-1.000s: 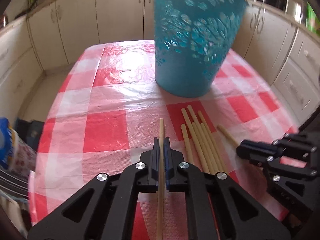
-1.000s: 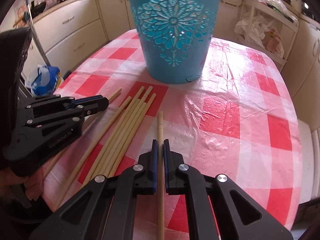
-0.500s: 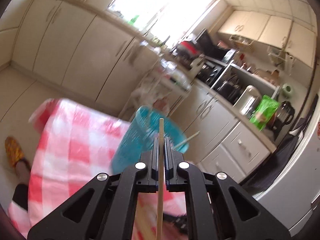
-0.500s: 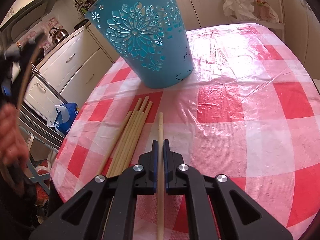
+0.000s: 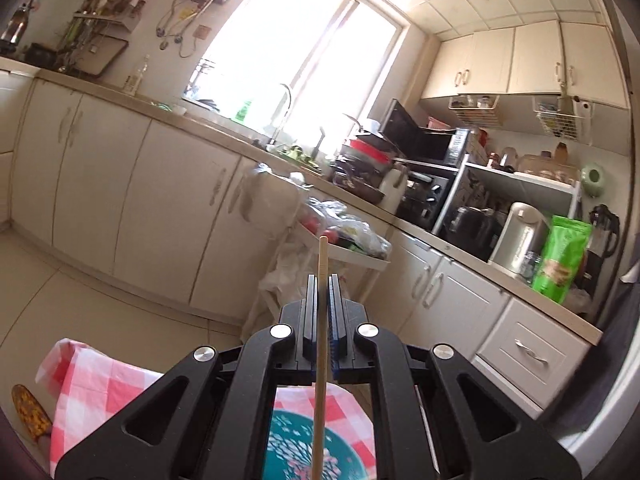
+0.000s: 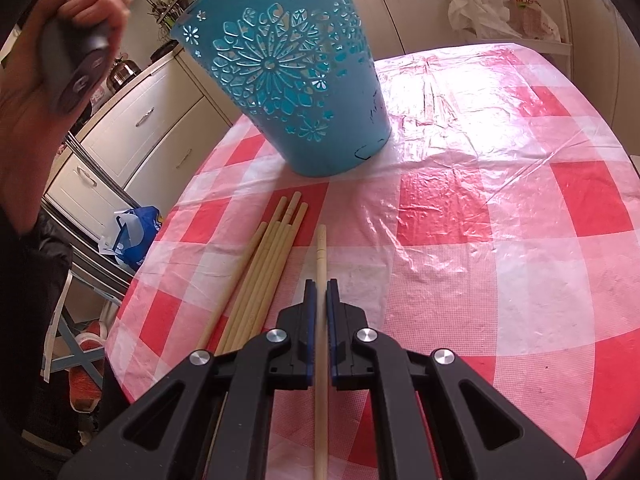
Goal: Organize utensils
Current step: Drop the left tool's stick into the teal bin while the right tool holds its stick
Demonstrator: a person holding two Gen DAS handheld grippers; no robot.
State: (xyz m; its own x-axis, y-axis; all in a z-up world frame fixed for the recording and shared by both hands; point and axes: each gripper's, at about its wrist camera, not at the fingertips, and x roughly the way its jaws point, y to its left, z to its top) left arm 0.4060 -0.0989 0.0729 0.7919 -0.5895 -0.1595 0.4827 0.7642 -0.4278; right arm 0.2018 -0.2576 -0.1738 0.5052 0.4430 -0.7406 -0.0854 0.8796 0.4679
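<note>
Gripping slender wooden chopstick (image 6: 320,264), perforated teal bucket (image 6: 288,64)

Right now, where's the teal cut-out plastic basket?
Right wrist view: teal cut-out plastic basket stands upper centre on the red-checked tablecloth, just beyond the loose wooden chopsticks. Left wrist view: below the left gripper.

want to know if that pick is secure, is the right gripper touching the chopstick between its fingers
Touching: the right wrist view shows the right gripper shut on the chopstick.
</note>
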